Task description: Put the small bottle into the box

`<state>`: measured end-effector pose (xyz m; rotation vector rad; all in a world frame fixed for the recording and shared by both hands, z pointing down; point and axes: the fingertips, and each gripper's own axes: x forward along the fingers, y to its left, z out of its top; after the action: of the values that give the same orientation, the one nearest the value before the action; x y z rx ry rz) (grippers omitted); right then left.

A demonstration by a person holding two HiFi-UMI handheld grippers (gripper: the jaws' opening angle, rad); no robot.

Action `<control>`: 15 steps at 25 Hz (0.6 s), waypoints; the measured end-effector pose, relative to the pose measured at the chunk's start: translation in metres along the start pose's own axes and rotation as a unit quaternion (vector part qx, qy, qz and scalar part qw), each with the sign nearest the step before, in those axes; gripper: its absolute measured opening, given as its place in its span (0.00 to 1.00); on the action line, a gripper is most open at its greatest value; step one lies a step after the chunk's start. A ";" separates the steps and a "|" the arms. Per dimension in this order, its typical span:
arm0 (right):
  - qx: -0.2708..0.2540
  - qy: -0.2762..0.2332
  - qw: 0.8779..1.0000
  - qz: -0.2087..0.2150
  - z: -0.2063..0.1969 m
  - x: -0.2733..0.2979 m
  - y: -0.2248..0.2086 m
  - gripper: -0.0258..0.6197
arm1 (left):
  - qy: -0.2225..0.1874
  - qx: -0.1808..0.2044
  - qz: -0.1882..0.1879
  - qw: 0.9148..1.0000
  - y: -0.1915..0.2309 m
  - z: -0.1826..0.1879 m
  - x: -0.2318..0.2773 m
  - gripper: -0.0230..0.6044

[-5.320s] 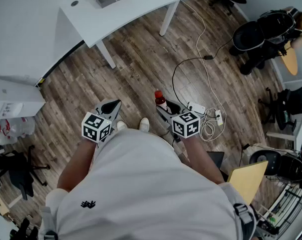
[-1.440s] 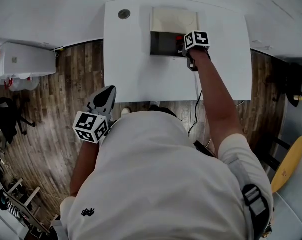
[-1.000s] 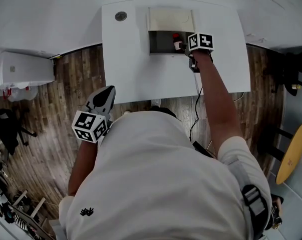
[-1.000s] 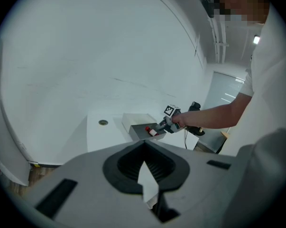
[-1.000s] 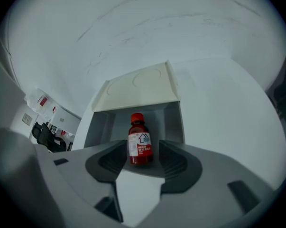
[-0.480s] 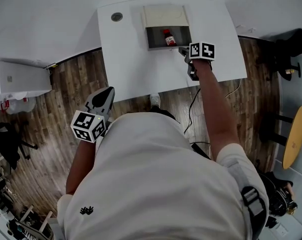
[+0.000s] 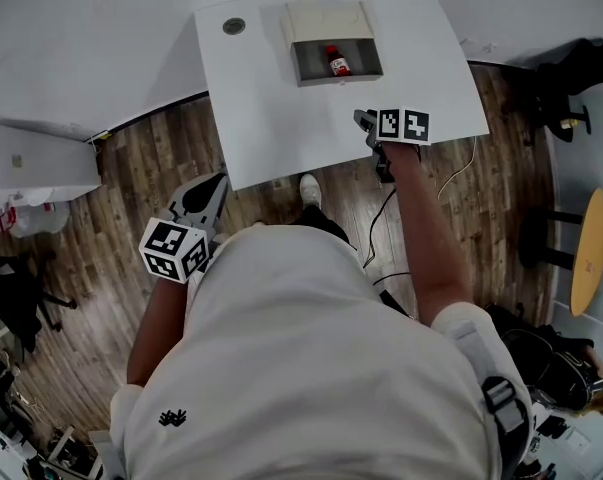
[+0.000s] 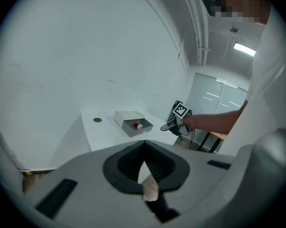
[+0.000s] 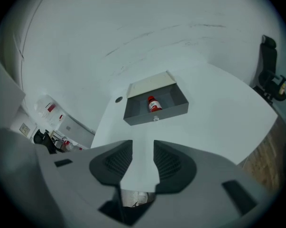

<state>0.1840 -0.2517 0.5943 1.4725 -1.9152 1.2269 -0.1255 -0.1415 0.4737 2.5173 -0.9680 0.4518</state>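
Head view showed the left gripper (image 7: 217,180) low beside the person's hip over the wooden floor. In the left gripper view its jaws met at the tips with nothing between them. Farther out, the right gripper (image 7: 362,118) hung over the near part of the white bench (image 7: 271,118), well short of the box (image 7: 337,76). In the right gripper view its jaws (image 9: 143,144) stood apart and were closing, and only bare bench showed in the gap.

Beyond it, the small bottle (image 9: 154,103) lay on its side inside the grey box, cap toward the far wall, touched by neither gripper. So the placing step looked complete. The next move seemed to call for little beyond keeping both grippers away from the box. If its front knob (image 9: 155,119) meant a drawer, a light push might close it.

The bottle had a red cap and a red-and-white label whose print was too small to read. Each marker cube (image 7: 404,124) carried black-and-white squares, no letters.
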 end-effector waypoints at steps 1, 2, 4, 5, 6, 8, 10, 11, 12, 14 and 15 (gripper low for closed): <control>0.001 -0.002 1.000 0.001 -0.007 -0.003 0.005 0.26 | 0.000 0.001 -0.003 1.000 0.000 -0.003 -0.004 0.05; 0.002 -0.004 1.000 0.001 -0.013 -0.007 0.010 0.26 | 0.000 0.002 -0.005 1.000 0.000 -0.006 -0.007 0.05; 0.003 -0.009 1.000 0.002 -0.026 -0.015 0.019 0.25 | 0.000 0.003 -0.011 1.000 -0.001 -0.012 -0.013 0.05; 0.004 -0.011 1.000 0.003 -0.031 -0.019 0.023 0.24 | 0.001 0.004 -0.014 1.000 -0.002 -0.015 -0.016 0.05; 0.004 -0.014 1.000 0.003 -0.037 -0.023 0.027 0.24 | 0.001 0.005 -0.017 1.000 -0.003 -0.017 -0.018 0.05; 0.003 -0.021 1.000 0.002 -0.046 -0.032 0.034 0.22 | 0.001 0.005 -0.023 1.000 -0.005 -0.021 -0.022 0.05; 0.002 -0.030 1.000 0.000 -0.054 -0.041 0.040 0.19 | 0.001 0.006 -0.028 1.000 -0.006 -0.026 -0.025 0.05; 0.003 -0.035 0.999 -0.001 -0.059 -0.045 0.043 0.18 | 0.002 0.006 -0.031 1.000 -0.007 -0.029 -0.027 0.05; 0.004 -0.039 0.999 -0.001 -0.065 -0.050 0.047 0.16 | 0.003 0.006 -0.033 0.999 -0.008 -0.032 -0.028 0.05; 0.007 -0.045 0.999 -0.001 -0.077 -0.058 0.053 0.12 | 0.005 0.007 -0.039 0.999 -0.010 -0.038 -0.032 0.05; 0.008 -0.047 0.999 -0.001 -0.084 -0.062 0.056 0.11 | 0.006 0.007 -0.041 0.999 -0.011 -0.040 -0.033 0.05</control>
<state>0.1388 -0.1456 0.5688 1.5641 -1.9685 1.1945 -0.1470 -0.0962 0.4912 2.5529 -0.8569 0.4489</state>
